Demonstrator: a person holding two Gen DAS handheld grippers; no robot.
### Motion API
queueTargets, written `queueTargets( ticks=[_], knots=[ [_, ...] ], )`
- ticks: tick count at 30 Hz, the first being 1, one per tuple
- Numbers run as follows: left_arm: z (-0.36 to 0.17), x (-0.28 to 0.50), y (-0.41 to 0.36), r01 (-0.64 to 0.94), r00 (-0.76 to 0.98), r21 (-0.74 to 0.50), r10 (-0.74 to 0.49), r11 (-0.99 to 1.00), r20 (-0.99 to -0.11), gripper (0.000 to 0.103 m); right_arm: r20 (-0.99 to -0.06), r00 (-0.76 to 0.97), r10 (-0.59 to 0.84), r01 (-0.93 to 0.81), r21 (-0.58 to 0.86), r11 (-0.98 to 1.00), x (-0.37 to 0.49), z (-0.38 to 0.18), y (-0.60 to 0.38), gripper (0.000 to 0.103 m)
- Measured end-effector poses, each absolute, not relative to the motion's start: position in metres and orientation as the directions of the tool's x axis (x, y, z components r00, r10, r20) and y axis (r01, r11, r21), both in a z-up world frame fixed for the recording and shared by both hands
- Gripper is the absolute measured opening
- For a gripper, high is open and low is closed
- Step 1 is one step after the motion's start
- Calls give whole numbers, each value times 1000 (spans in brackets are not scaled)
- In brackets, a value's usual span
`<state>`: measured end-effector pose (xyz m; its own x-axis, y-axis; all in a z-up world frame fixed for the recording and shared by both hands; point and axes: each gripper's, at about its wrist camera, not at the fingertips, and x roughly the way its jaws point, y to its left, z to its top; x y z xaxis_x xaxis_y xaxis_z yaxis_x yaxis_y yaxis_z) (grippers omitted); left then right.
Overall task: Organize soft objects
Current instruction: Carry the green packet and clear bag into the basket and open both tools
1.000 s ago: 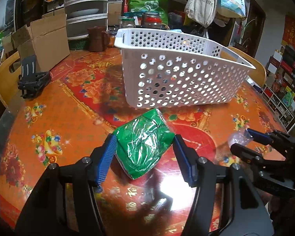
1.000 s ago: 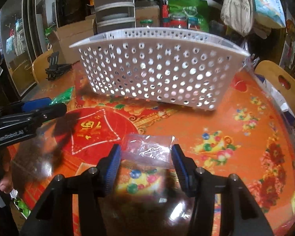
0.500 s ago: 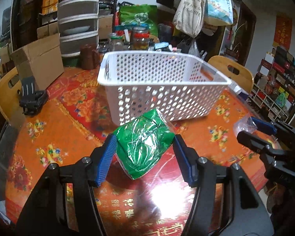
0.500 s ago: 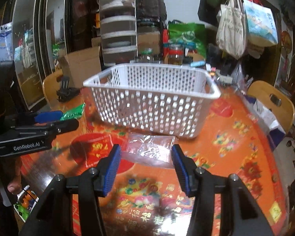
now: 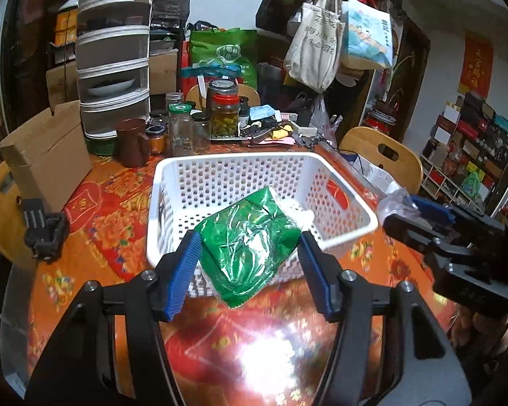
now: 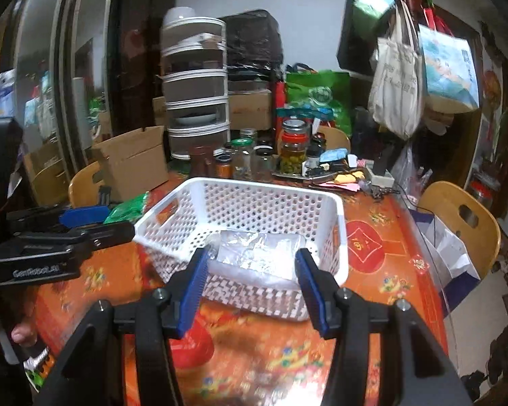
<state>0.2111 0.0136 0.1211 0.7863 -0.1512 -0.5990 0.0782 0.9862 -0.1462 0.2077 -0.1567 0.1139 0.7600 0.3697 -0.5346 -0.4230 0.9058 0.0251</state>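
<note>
My left gripper [image 5: 249, 270] is shut on a green plastic-wrapped soft packet [image 5: 247, 243] and holds it in the air over the near rim of the white perforated basket [image 5: 172, 169]. My right gripper [image 6: 250, 287] is shut on a clear plastic bag [image 6: 257, 253] and holds it above the basket's [image 6: 338, 237] near edge. The right gripper also shows at the right of the left wrist view [image 5: 420, 216], the left gripper at the left of the right wrist view [image 6: 94, 226]. I see nothing lying inside the basket.
The basket stands on a round table with a red-orange flowered cover [image 5: 111, 209]. Behind it are jars [image 5: 223, 115], a brown mug [image 5: 132, 142], a cardboard box [image 5: 47, 155] and stacked drawers [image 5: 113, 64]. A black clip [image 5: 44, 230] lies at the left. Wooden chairs [image 6: 457, 216] ring the table.
Both grippers have risen from table level with their packets and moved forward, so that they now look down into the basket from above its near rim.
</note>
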Motion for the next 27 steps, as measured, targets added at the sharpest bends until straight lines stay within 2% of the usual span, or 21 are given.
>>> queueTargets(
  ticks=[7,16,27],
  knots=[
    [122,293,14,39,739,-129,-115,991,-664,57,-623,707,335,-402,37,915,285,104,-146,53],
    [65,383,26,-30,617,-116,-73,993,-784,57,-707,649,281,-400,-3,917,344,67,-122,53],
    [17,415,30,-43,524,-82,-47,996,-850,58,-781,592,198,-380,-55,923,381,28,-108,53]
  ],
)
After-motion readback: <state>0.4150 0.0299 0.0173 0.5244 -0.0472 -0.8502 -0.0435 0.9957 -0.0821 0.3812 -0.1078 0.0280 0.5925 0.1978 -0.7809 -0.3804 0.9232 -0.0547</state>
